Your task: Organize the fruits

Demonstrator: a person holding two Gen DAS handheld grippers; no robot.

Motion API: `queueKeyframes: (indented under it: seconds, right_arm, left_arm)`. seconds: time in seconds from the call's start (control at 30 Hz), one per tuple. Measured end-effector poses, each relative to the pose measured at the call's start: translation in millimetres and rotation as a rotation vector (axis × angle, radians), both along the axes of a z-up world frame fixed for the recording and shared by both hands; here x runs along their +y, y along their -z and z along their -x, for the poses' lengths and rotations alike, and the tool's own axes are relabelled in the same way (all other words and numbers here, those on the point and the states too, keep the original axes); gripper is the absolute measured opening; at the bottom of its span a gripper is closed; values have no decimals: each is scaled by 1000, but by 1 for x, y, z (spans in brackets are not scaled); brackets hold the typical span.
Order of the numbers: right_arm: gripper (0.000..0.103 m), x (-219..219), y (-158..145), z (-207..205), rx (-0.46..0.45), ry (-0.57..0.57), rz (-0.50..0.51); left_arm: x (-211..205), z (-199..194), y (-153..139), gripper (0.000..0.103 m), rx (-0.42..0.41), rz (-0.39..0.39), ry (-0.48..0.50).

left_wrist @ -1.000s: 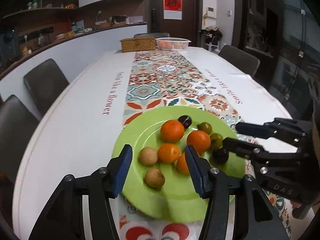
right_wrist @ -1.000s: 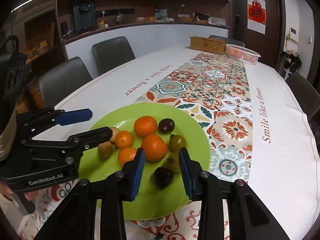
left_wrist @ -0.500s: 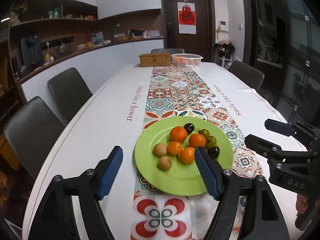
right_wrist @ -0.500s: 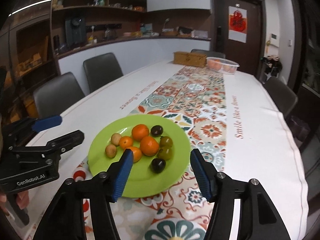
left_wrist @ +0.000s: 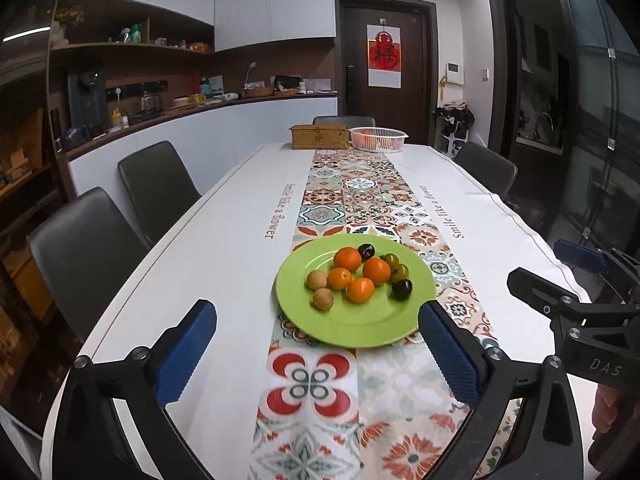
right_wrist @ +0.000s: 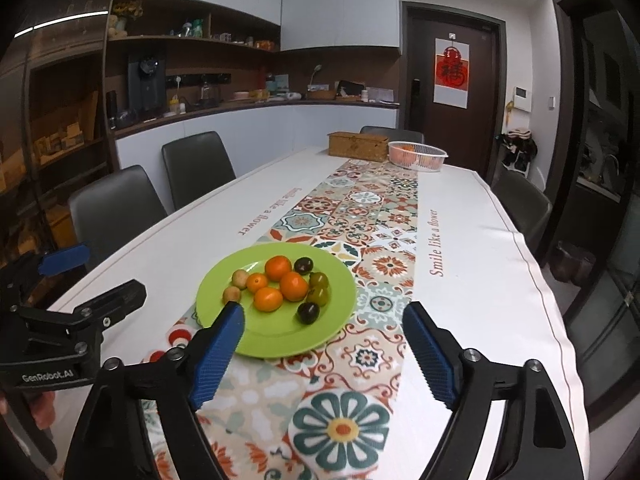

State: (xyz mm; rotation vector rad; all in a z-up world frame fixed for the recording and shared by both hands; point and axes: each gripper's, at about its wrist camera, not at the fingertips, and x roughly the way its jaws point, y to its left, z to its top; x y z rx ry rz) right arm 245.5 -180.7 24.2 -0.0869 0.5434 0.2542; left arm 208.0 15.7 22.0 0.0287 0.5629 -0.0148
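A green plate (left_wrist: 360,328) sits on the patterned runner and carries several oranges (left_wrist: 376,271), two brown round fruits (left_wrist: 317,280), two dark plums (left_wrist: 401,289) and two green fruits (left_wrist: 399,272). My left gripper (left_wrist: 315,309) hovers short of the plate's near rim. Its jaws are opening wide and nothing is between them. My right gripper (right_wrist: 323,312) also stands back from the plate (right_wrist: 276,336), its jaws opening and empty. Each gripper shows in the other's view: the right gripper (left_wrist: 548,266) right of the plate, the left gripper (right_wrist: 106,272) left of it.
At the table's far end stand a wicker box (left_wrist: 319,136) and a white basket (left_wrist: 378,138) with orange fruit. Dark chairs (left_wrist: 156,184) line both long sides. The white tablecloth (left_wrist: 224,240) stretches around the runner.
Both grippers have pulled back and upward from the plate, and their jaws have spread much wider. The fruits lie on the plate as before.
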Motion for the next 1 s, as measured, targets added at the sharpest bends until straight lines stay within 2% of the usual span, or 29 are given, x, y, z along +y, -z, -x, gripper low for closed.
queueKeyframes:
  seconds: [0.43,0.67,1.0]
  right_arm:
    - [84,-12,-9,52,-35,22,22]
    - [84,-20,-11,70,-25,26,7]
    - [84,-29,-15,95,-35,38,4]
  left_arm:
    - [-11,46,-9,103,-13,-9,-14]
    - [-20,68,-17,103,-38,-32,-2]
    - [-30,89,-19,103,-35,-41,9]
